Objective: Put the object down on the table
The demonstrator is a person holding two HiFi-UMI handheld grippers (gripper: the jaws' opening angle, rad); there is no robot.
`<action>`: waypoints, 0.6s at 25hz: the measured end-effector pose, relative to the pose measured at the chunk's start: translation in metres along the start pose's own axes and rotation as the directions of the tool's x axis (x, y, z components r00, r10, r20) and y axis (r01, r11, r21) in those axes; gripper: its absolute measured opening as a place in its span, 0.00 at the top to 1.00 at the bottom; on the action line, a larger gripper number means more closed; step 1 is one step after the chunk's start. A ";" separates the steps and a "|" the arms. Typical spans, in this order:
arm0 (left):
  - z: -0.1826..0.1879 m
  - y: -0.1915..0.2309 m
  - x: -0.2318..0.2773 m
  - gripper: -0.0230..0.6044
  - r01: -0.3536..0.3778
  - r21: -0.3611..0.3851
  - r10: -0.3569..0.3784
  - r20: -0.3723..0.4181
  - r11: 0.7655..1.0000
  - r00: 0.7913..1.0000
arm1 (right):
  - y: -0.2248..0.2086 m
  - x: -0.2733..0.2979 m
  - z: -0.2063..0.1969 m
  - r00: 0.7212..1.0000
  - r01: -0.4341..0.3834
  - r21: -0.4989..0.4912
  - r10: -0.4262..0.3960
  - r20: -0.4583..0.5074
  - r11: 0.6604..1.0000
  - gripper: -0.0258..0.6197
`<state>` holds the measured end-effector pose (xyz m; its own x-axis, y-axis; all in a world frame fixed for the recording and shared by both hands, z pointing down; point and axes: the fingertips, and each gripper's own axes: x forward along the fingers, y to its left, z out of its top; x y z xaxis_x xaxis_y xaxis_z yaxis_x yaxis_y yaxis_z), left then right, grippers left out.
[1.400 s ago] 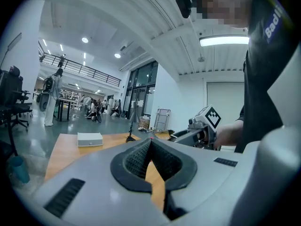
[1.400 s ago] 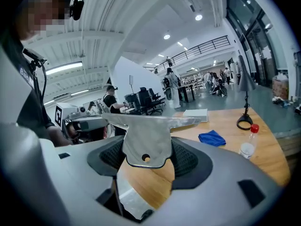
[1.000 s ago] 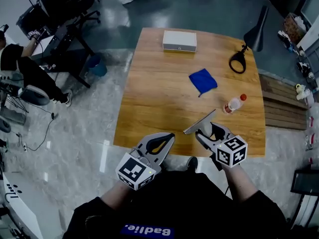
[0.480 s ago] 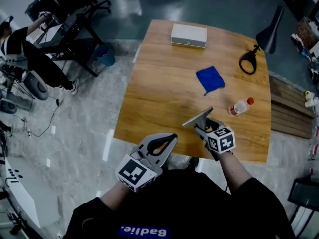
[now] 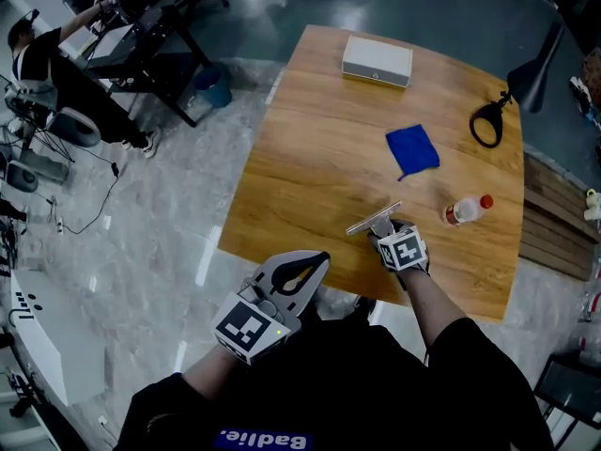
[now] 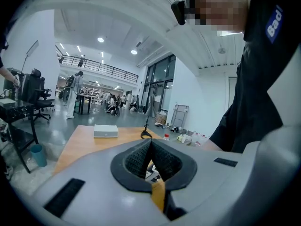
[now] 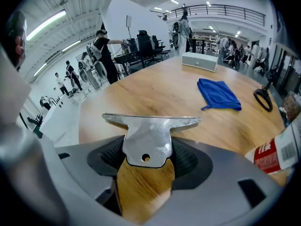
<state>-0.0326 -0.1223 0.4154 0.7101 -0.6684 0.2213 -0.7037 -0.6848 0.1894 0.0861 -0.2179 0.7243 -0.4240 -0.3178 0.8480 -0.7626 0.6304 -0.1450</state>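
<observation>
Metal T-shaped piece [image 5: 374, 220] is held in the right gripper [image 5: 385, 236], whose jaws grip its short stem from both sides. The stem has a small hole and points back into the gripper. The wide crossbar stands out beyond the jaw tips. In the right gripper view the piece [image 7: 148, 140] fills the middle of the frame, and its crossbar lies across the line of the jaws, almost level with the wood behind it. In the head view this long axis runs from lower left to upper right, over the part of the desk [image 5: 310, 158] near the lower edge. The piece seems to be very low above the wood, but I cannot tell if it already touches. The left gripper [image 5: 315, 263] is in the lower left of the frame, off the desk, and its jaws are pressed together with nothing between them. So only the right hand is placed for the coming move, which I judge is to lower a little and then let the jaws go apart. A bottle [image 5: 466, 210] lies just to the right of this gripper. A blue cloth [image 5: 413, 150] is further up the desk, apart from the piece.
</observation>
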 end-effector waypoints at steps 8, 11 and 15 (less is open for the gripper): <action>0.004 0.003 -0.003 0.96 -0.035 0.006 0.035 -0.014 0.999 0.999 | -0.013 0.031 -0.009 0.995 0.028 -0.069 -0.035 -0.089 0.997 0.51; 0.000 0.005 -0.006 0.96 -0.040 0.017 0.040 -0.029 0.999 0.999 | -0.014 0.037 -0.013 0.991 0.029 -0.074 -0.038 -0.125 0.997 0.51; -0.001 0.009 -0.014 0.96 -0.049 0.025 0.049 -0.026 0.999 0.998 | -0.013 0.042 -0.015 0.986 0.034 -0.093 -0.049 -0.162 0.995 0.51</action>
<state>-0.0487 -0.1189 0.4148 0.6736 -0.6936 0.2553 -0.7366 -0.6584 0.1547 0.0857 -0.2288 0.7701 -0.3012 -0.2296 0.9255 -0.7280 0.6822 -0.0677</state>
